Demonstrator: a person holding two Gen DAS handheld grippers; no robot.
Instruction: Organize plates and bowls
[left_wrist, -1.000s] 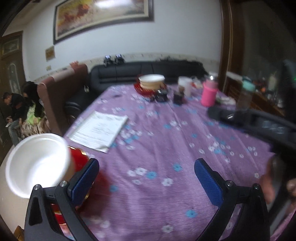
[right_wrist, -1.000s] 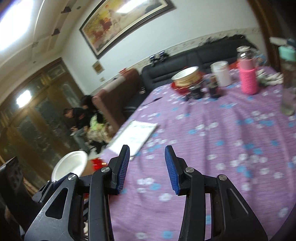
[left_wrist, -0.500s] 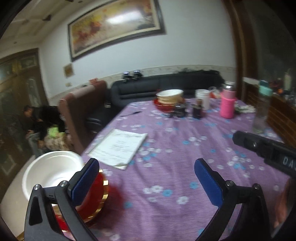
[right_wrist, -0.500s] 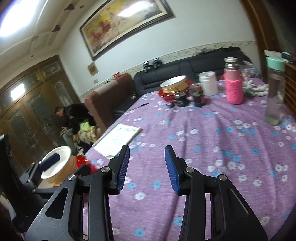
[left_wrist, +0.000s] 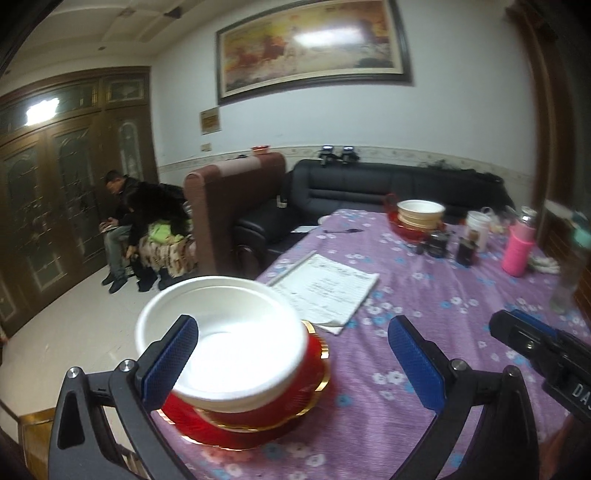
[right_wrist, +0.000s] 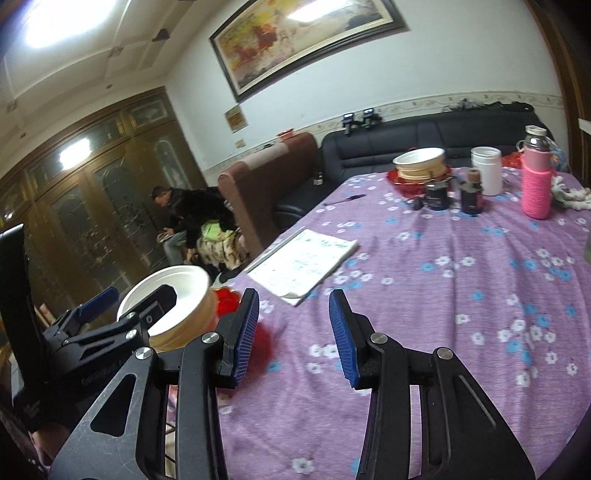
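**Tableware stack at the near-left table edge, both grippers empty**

Item 1. We hold the left gripper (left_wrist: 291, 363) spread wide, its blue pads far apart, nothing clamped. Its left finger sits in front of the rim of the white bowl (left_wrist: 225, 343); whether the pad touches the rim we cannot tell.

Item 2. The white bowl stands upright, nested in the red gold-rimmed bowl (left_wrist: 295, 391), which rests on a red plate (left_wrist: 207, 435). This stack sits at the near-left edge of the table, on the purple flowered tablecloth (left_wrist: 424, 295). From the right wrist view the same white bowl (right_wrist: 184, 291) shows partly behind the left gripper's black frame.

Item 3. We hold the right gripper (right_wrist: 291, 334) partly spread, a moderate gap between its blue pads, empty, above bare cloth and to the right of the stack.

Item 4. A second stack (right_wrist: 421, 164), pale bowls on red ware, stands at the far end of the table, well apart from the first.

Item 5. Papers (right_wrist: 306, 260) lie flat between the two stacks, nearer the left edge.

Item 6. Near the far stack: two small dark jars (right_wrist: 436, 195), a white container (right_wrist: 485, 170), and a bottle in a pink sleeve (right_wrist: 535, 184).

Item 7. A pen (right_wrist: 347, 199) lies on the cloth toward the far-left edge.
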